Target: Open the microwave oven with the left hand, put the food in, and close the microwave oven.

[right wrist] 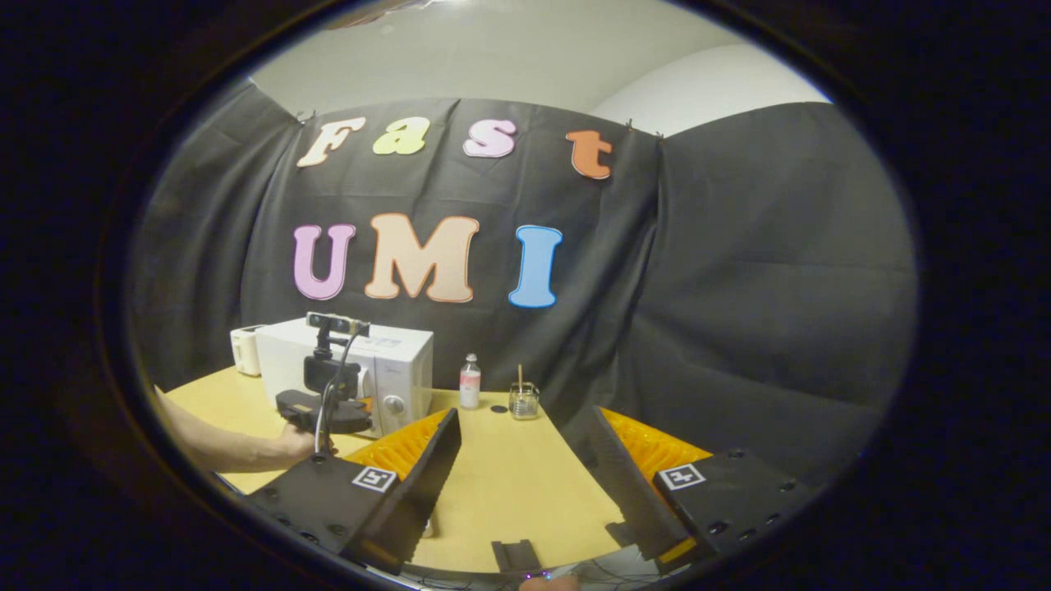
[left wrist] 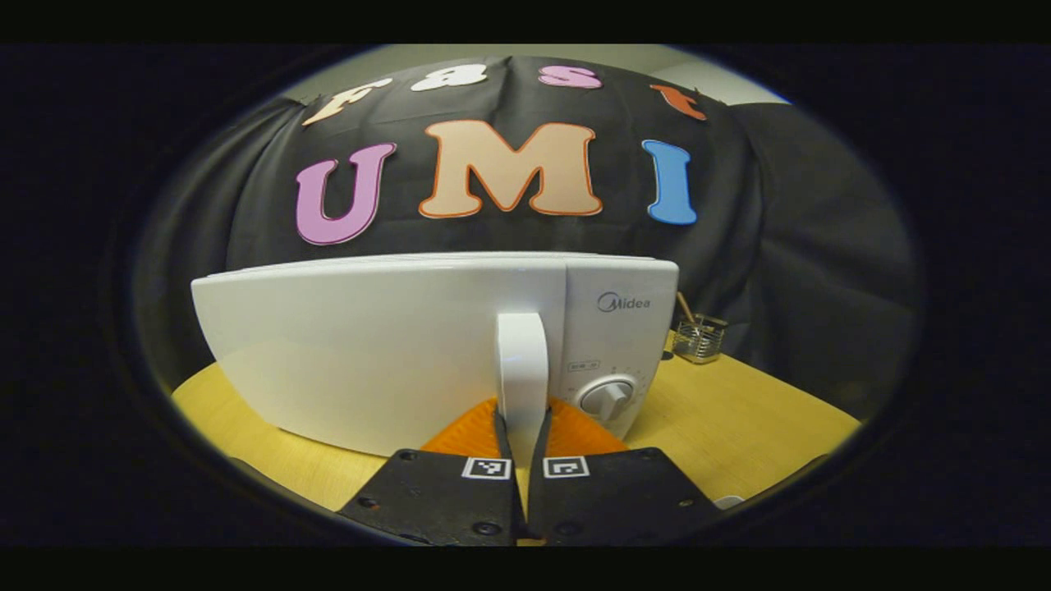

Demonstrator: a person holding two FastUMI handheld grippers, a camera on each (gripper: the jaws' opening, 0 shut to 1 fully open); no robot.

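Note:
A white microwave oven (left wrist: 624, 328) stands on the wooden table (left wrist: 739, 427). Its door (left wrist: 361, 361) faces me in the left gripper view. My left gripper (left wrist: 522, 431) is shut on the door's upright white handle (left wrist: 522, 361), one finger on each side. Whether the door is ajar I cannot tell. In the right gripper view the microwave (right wrist: 394, 361) is far off at the left, with the left gripper (right wrist: 324, 406) and the hand (right wrist: 287, 447) holding it in front of it. My right gripper (right wrist: 525, 472) hangs open over the table, nothing between its fingers.
A dial (left wrist: 608, 398) sits on the microwave's control panel. A small bottle (right wrist: 470, 382) and a glass jar with a stick (right wrist: 523, 400) stand right of the microwave. A white appliance (right wrist: 245, 349) stands to its left. Black cloth walls the booth.

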